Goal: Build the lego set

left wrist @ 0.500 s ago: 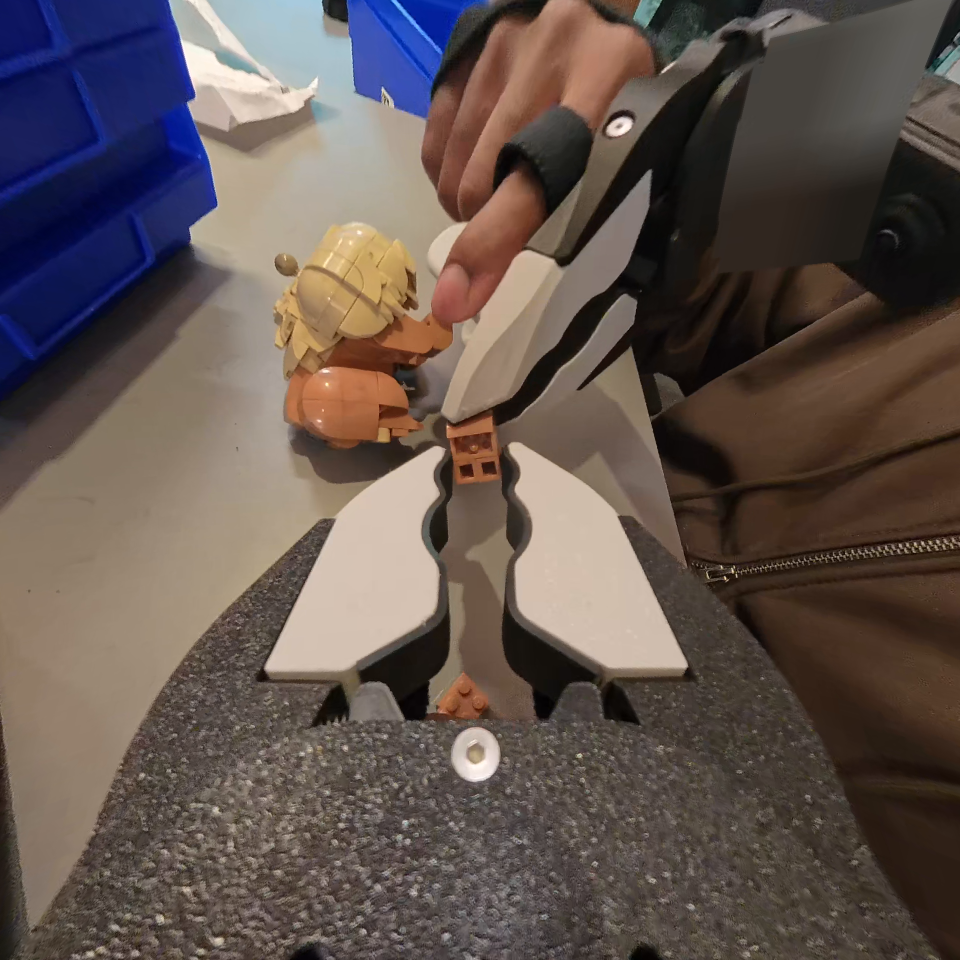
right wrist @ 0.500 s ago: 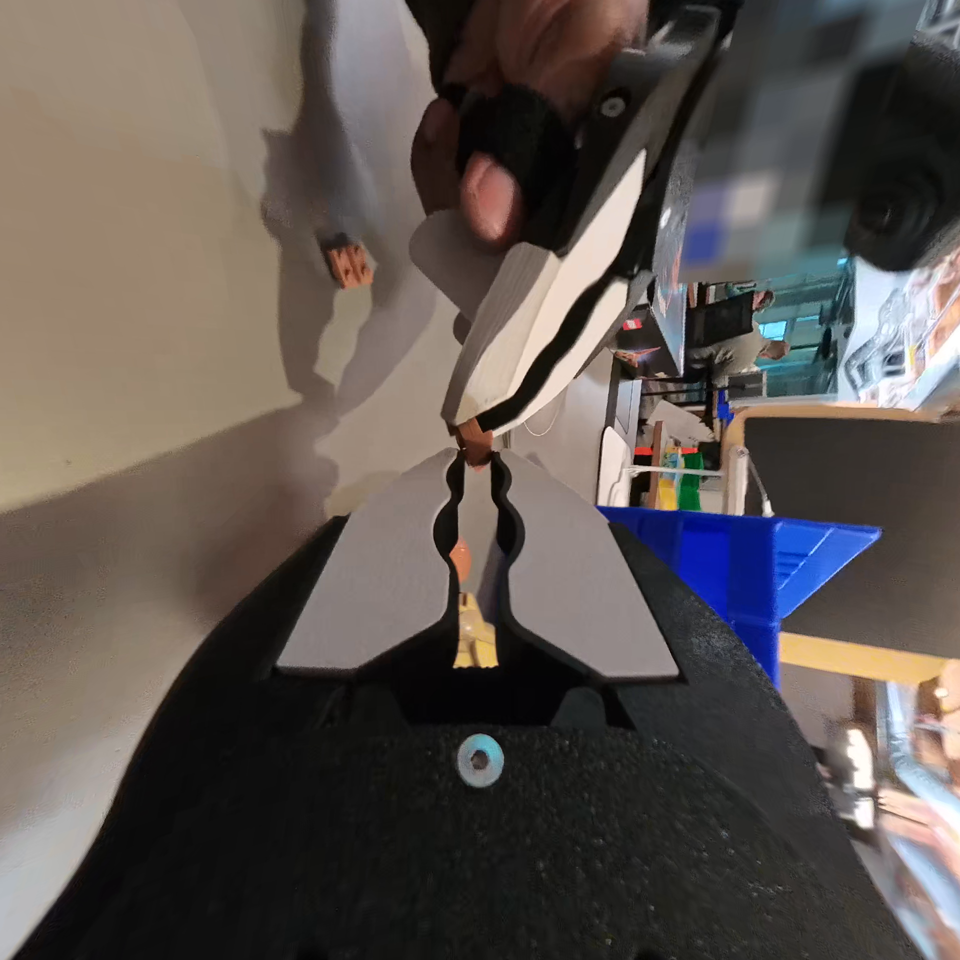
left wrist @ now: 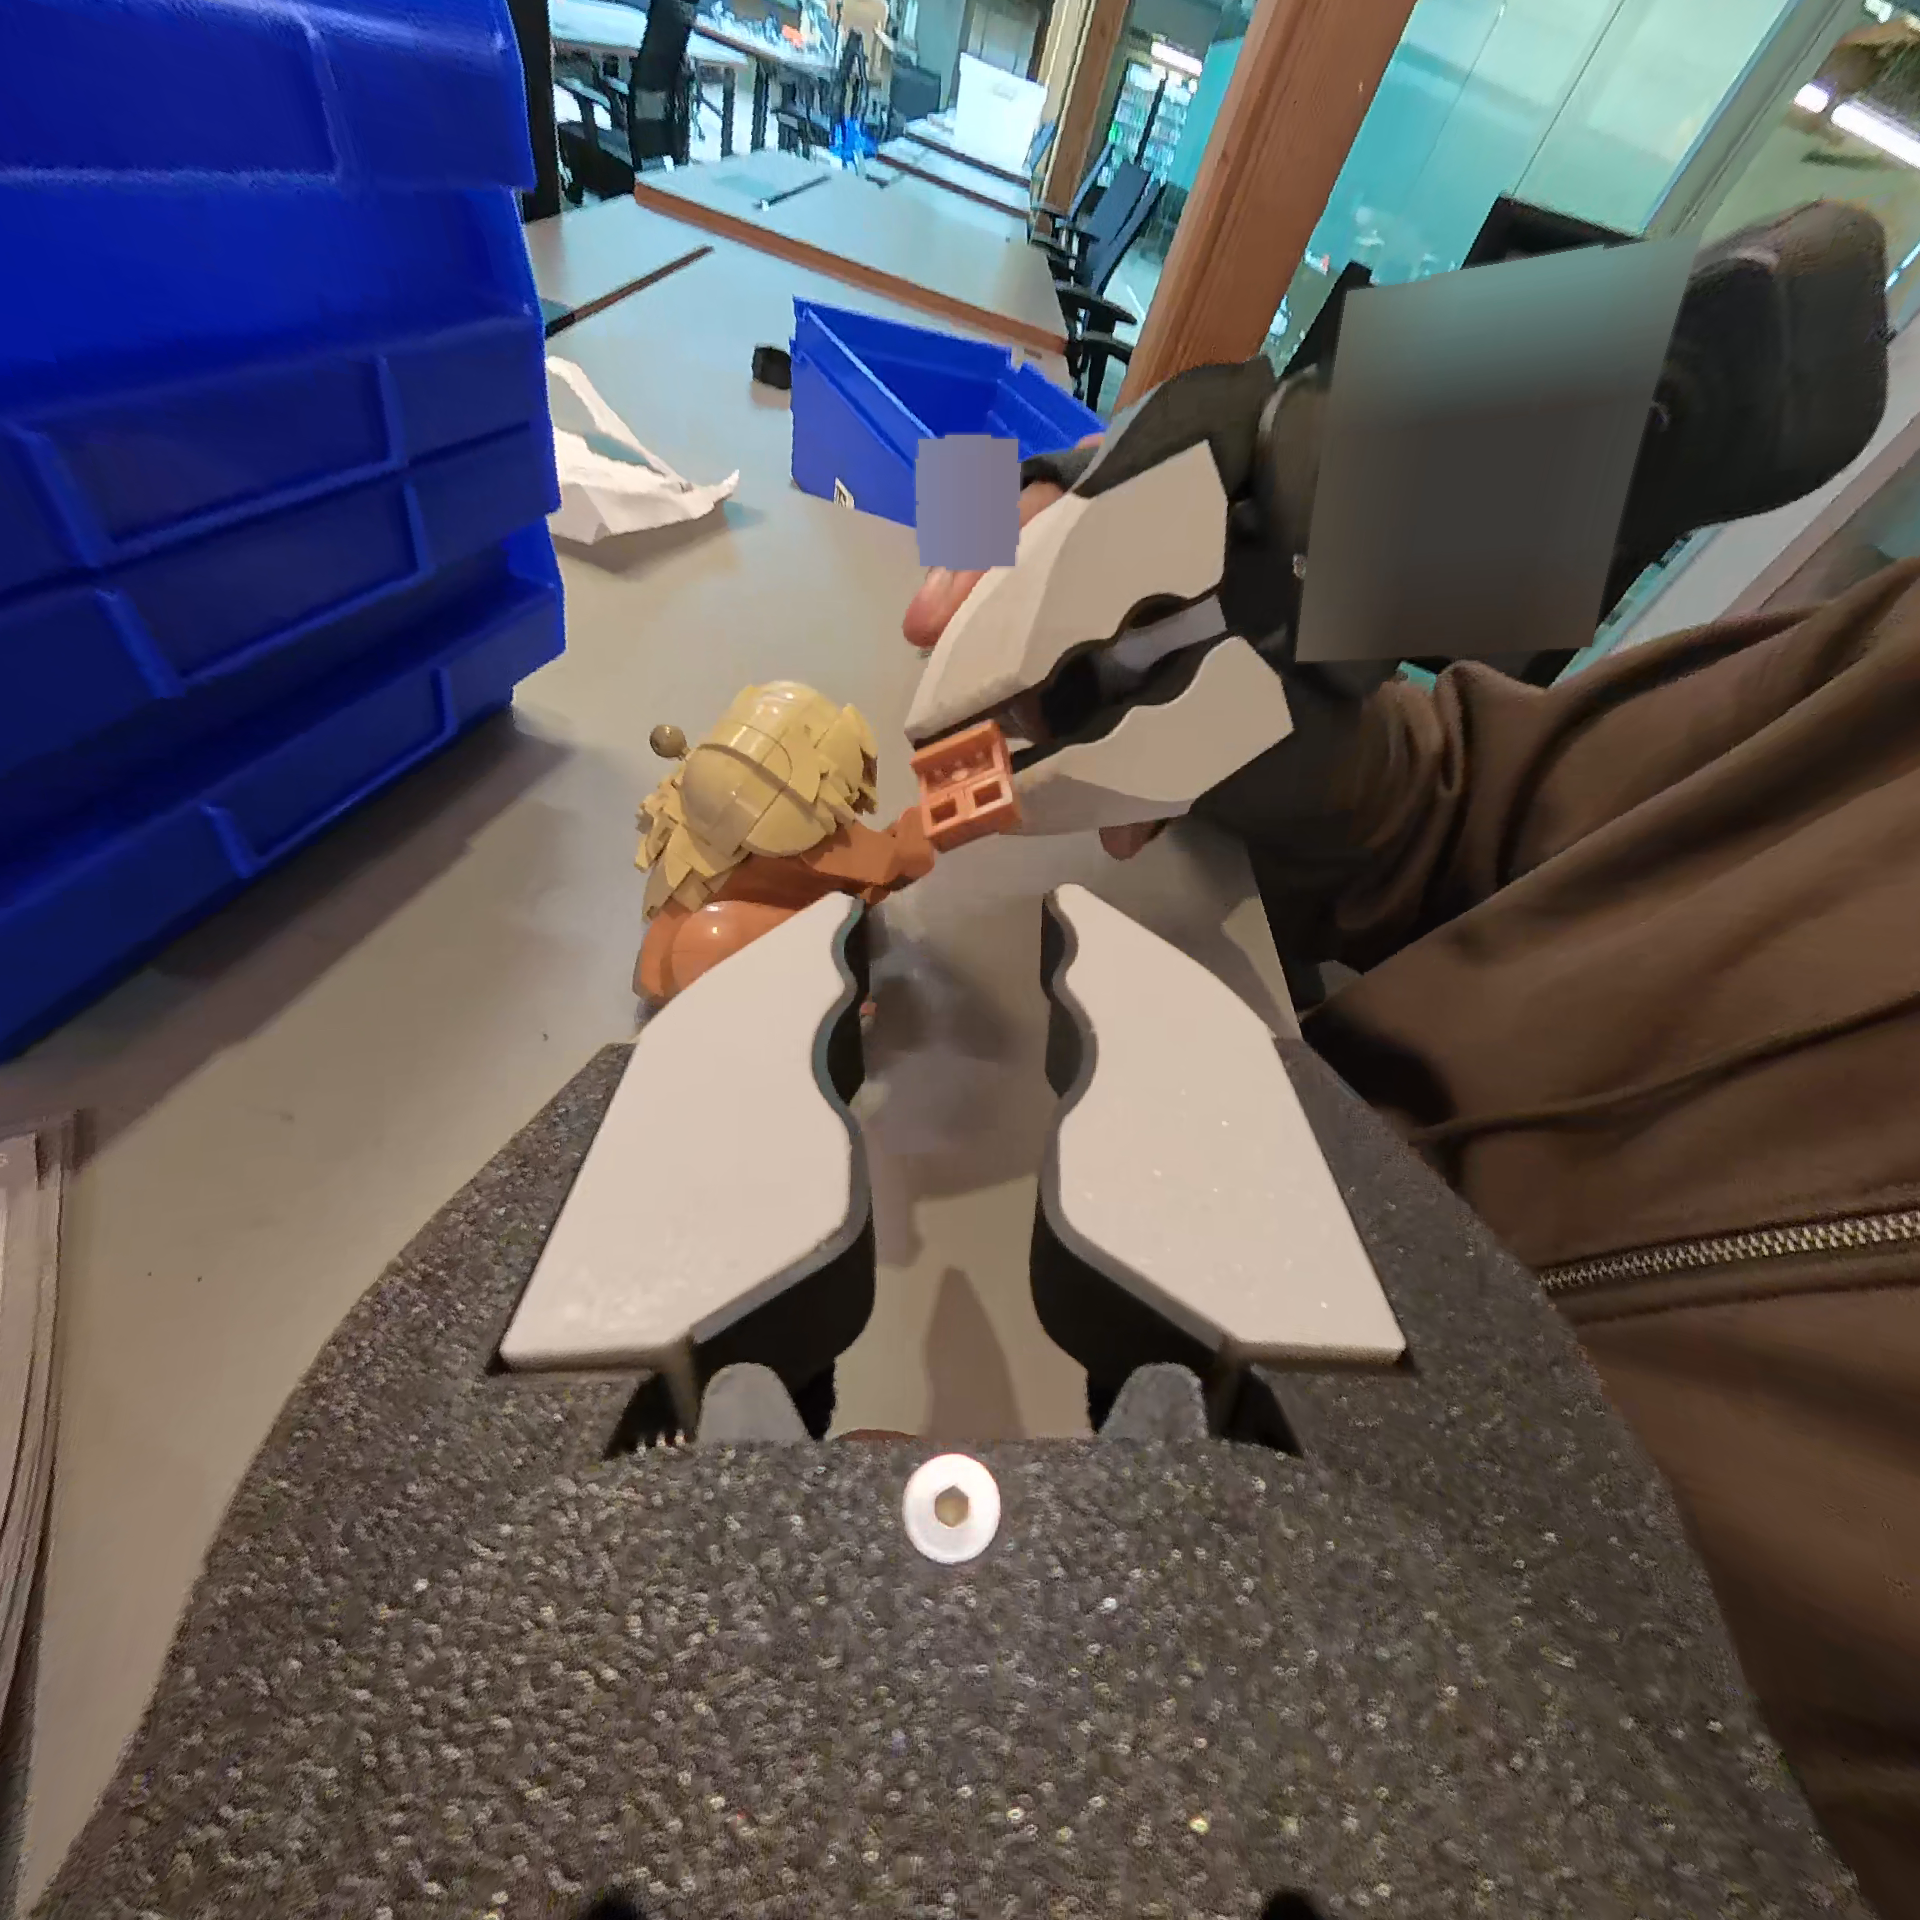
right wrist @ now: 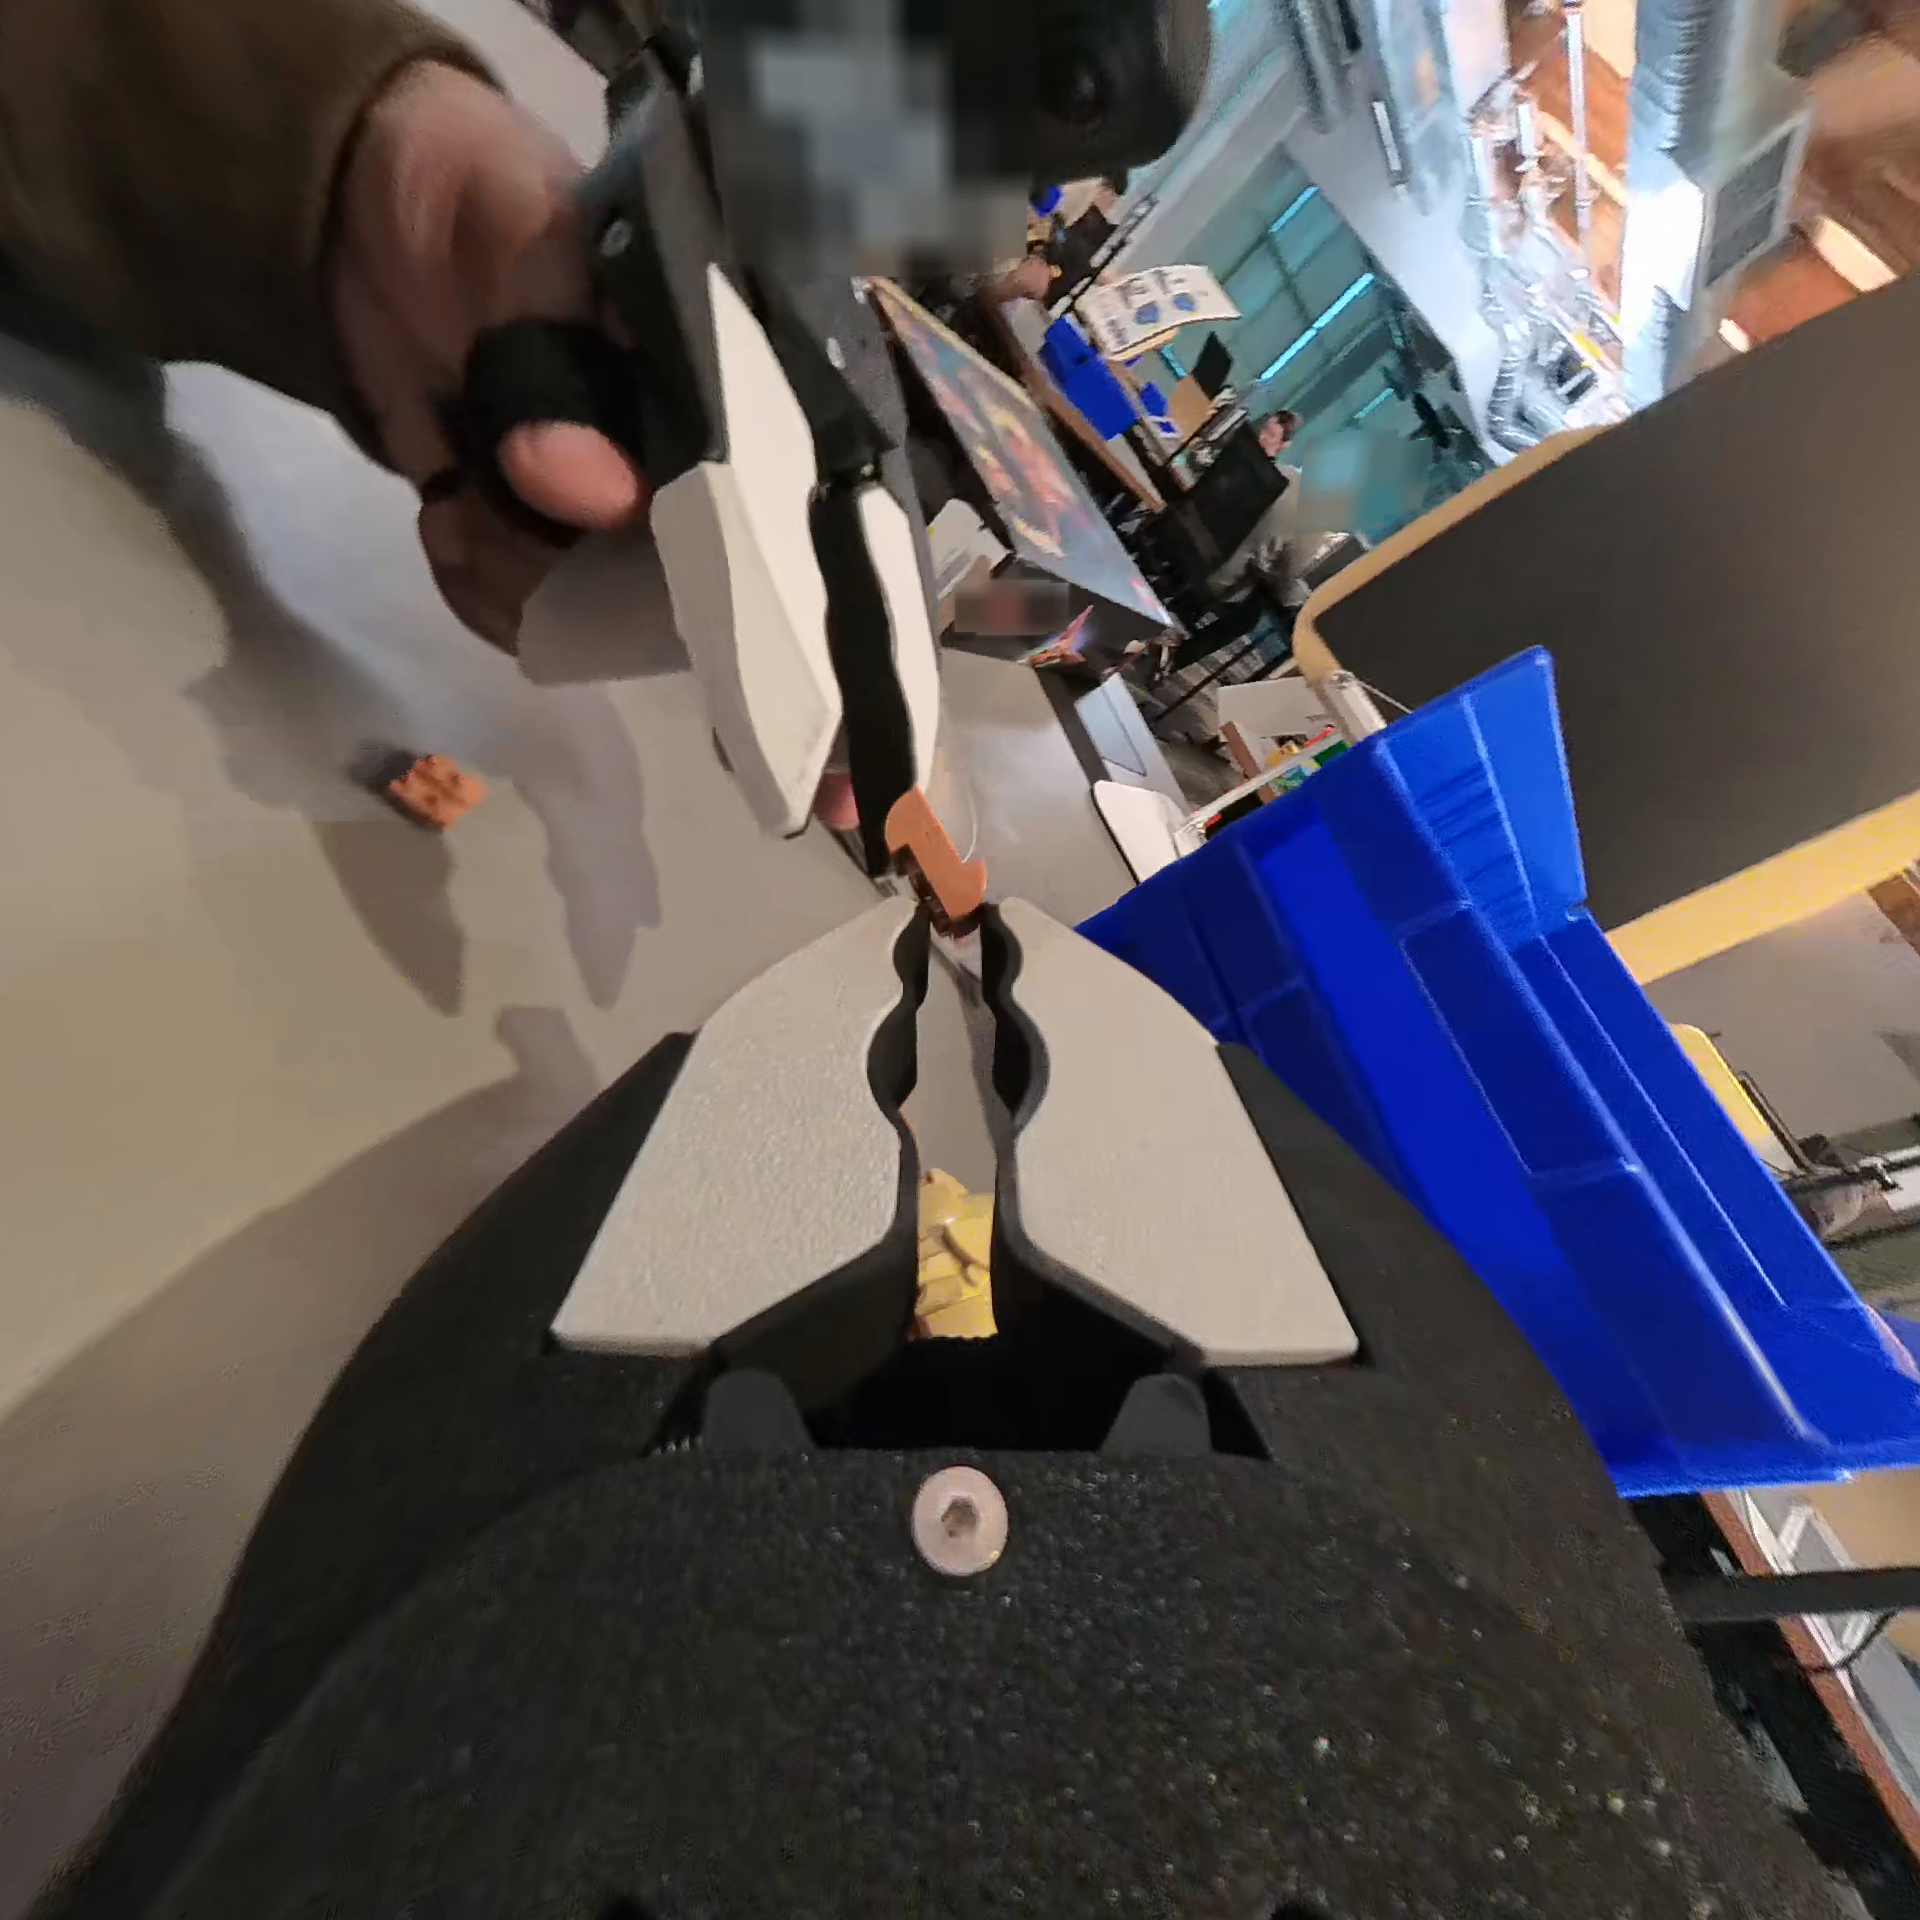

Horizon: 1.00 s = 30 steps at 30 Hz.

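Note:
My right gripper (right wrist: 951, 914) is shut on a small orange-brown brick (right wrist: 932, 857) that sticks out past its tips. In the left wrist view the right gripper (left wrist: 971, 779) holds that brick (left wrist: 966, 784) in the air, just right of a lego figure (left wrist: 758, 821) with a tan head and an orange-brown body that lies on the grey table (left wrist: 312, 1039). My left gripper (left wrist: 951, 914) is open and empty, just below and in front of the brick. In the right wrist view the left gripper's fingers (right wrist: 769, 644) are close above the brick. The figure's tan part (right wrist: 951, 1268) shows between my right fingers.
A stack of blue bins (left wrist: 260, 520) stands at the left and another blue bin (left wrist: 914, 416) farther back, with crumpled white paper (left wrist: 613, 478) between them. A loose orange-brown brick (right wrist: 436, 790) lies on the table. A person's brown jacket (left wrist: 1558, 935) fills the right side. The grippers are tip to tip, or close to it.
My left gripper has opened, let go of the brick and drawn back. My right gripper now holds the brick alone and has turned with it, next to the figure.

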### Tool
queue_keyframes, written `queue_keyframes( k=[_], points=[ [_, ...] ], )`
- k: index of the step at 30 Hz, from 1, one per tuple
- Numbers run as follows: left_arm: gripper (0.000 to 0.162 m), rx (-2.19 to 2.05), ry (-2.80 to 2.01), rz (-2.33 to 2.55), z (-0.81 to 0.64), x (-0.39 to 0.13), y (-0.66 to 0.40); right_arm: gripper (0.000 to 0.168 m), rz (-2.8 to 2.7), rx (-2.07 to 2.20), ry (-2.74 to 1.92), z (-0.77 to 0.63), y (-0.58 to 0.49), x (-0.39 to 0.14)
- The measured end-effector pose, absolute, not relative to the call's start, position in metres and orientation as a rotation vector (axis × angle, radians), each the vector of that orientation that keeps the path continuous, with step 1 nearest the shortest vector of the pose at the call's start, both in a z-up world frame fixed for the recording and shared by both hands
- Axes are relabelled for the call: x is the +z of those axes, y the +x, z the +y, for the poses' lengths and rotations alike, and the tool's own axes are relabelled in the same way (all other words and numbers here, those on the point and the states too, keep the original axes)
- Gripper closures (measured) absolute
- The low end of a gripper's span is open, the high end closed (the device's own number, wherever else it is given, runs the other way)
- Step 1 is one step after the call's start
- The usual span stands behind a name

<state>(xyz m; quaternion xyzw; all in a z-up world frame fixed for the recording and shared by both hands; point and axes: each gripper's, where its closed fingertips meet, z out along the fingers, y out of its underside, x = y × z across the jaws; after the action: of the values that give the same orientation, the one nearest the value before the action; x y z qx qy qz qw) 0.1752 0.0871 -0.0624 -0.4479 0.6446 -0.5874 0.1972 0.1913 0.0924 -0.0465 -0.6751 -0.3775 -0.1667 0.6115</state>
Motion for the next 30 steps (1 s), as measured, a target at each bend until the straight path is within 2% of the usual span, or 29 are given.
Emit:
queue_keyframes(
  k=[14,18,26,30],
  points=[
    [0.130,-1.716,-1.006,1.667,0.073,-0.032,0.173,0.160,-0.834,-0.780,-1.295,0.085,0.179,-0.024],
    [0.144,-1.648,-0.964,1.674,0.072,-0.034,0.174,0.160,-0.822,-0.784,-1.284,0.085,0.177,-0.023],
    [0.145,-1.368,-0.872,1.757,0.073,-0.045,0.175,0.158,-0.845,-0.830,-1.305,0.085,0.179,-0.038],
    [0.145,-1.266,-0.868,1.863,0.067,-0.060,0.175,0.145,-0.910,-1.009,-1.267,0.082,0.182,-0.057]
  ],
)
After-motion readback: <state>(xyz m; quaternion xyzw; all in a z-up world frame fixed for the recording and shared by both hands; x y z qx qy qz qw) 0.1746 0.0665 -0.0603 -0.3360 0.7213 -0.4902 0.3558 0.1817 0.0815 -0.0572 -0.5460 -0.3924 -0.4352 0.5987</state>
